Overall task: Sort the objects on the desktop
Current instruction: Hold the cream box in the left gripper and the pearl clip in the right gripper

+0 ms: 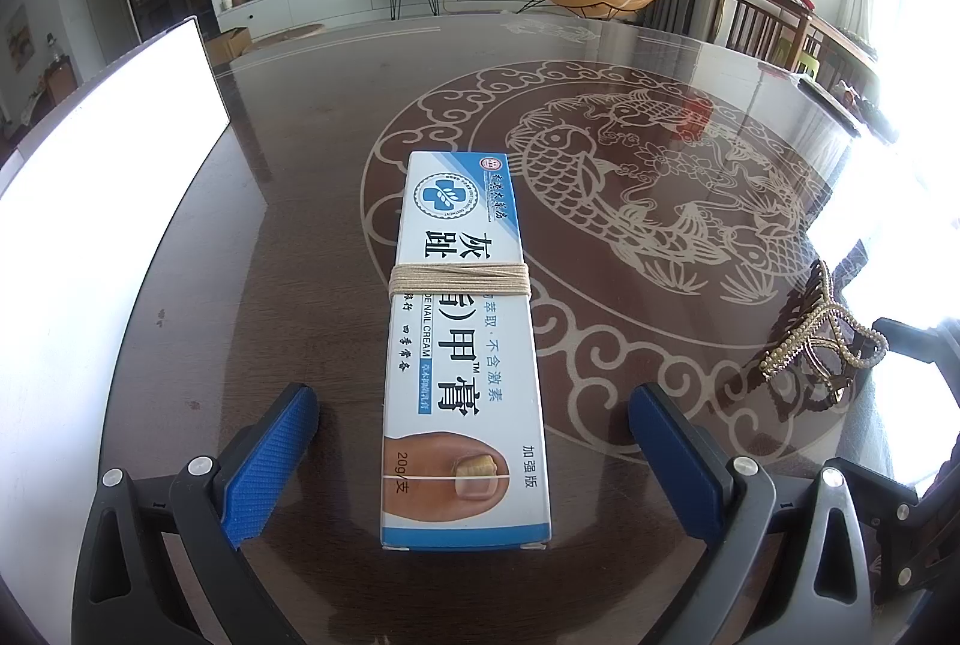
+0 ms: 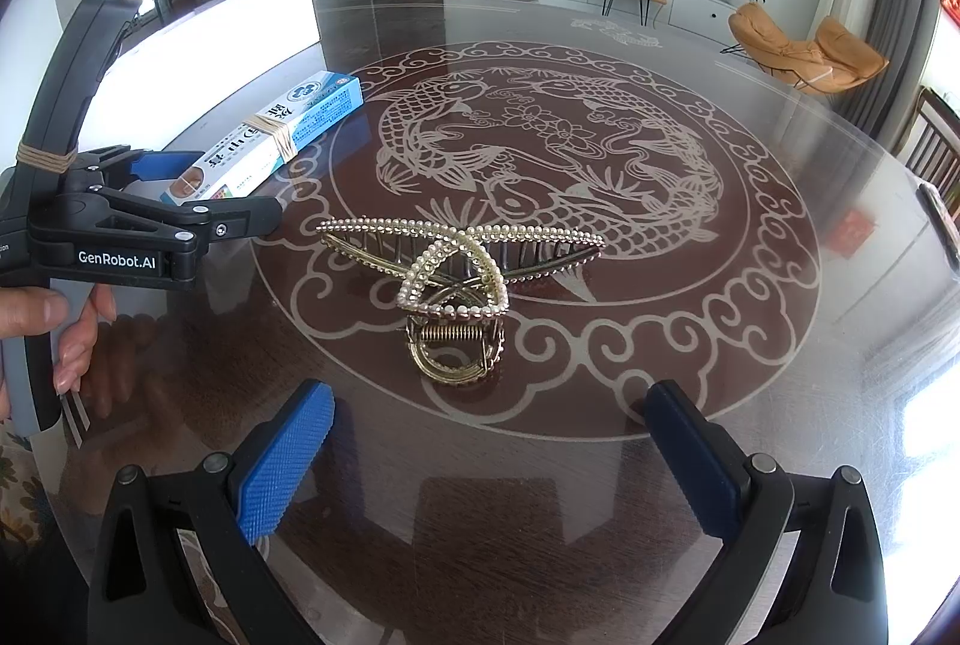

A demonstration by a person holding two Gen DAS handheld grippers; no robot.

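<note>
Jaws on the left gripper [image 1: 474, 465] stand wide apart, one blue pad on each side of the near end of the nail cream box [image 1: 465, 345], with clear gaps and no contact that I can see. The right gripper [image 2: 489, 456] is likewise spread open and empty, pointed at the pearl hair claw [image 2: 459, 273], which sits just ahead of its fingertips, apart from them.

Both things rest on the glossy surface [image 2: 600, 495], dark under glass with a pale fish pattern. The box lies flat, lengthwise along the left gripper's line, with a band of tan string [image 1: 460, 280] wound round its middle. The claw sits to the box's right, near but not touching it.

The box looks like light, stiff cardboard. It should take a squeeze across its narrow width, best near the end between the pads, though a hard pinch could dent it. The claw looks rigid yet delicate: thin teeth, small pearls, a sprung hinge. It may skid on the glass. Judging by shape, the looped handle by the spring offers the firmest hold.

The left wrist view reads the box's printed top and shows only part of the claw at its right edge. The right wrist view shows the whole claw, the box's side face, the left gripper from outside, and the hand [image 2: 42, 327] holding it. A bright white panel [image 1: 108, 153] stands off to the left.
</note>
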